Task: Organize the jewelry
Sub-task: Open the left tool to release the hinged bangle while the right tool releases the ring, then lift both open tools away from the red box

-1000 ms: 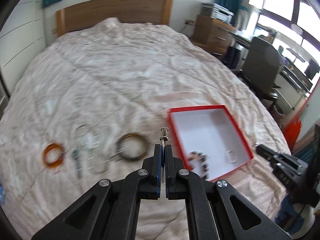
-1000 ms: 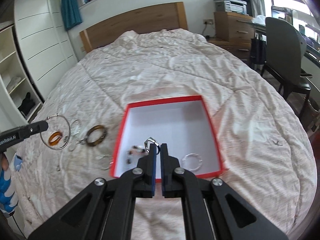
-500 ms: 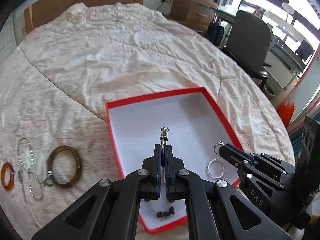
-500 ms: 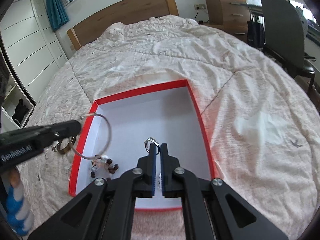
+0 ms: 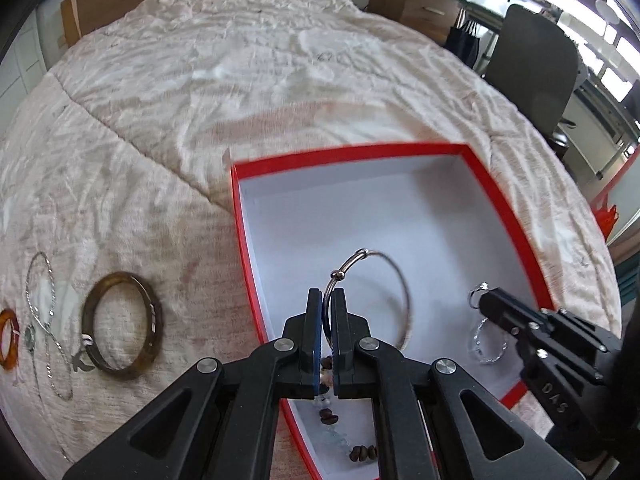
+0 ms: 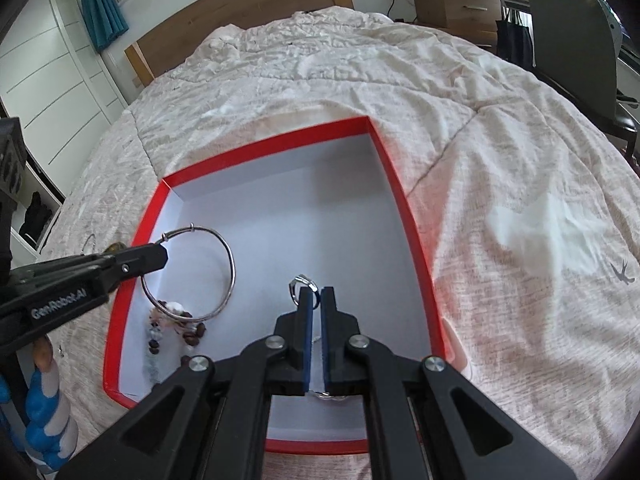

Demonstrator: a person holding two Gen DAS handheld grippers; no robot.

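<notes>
Left gripper (image 5: pixel 327 292) pinches a thin silver bangle (image 5: pixel 384 280), held over the near-left part of the red box (image 5: pixel 500 200) — above a beaded bracelet (image 6: pixel 176 320) on its white floor. Right gripper (image 6: pixel 316 292) clamps a small silver ring (image 6: pixel 302 282) over the box's near-right area; a twisted silver bangle (image 5: pixel 486 340) seems to lie below. Brown bangle (image 5: pixel 120 312) on the quilt (image 5: pixel 240 80).

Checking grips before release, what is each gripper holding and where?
Left gripper pinches the silver bangle by its rim; right gripper pinches a small silver ring by its band.
</notes>
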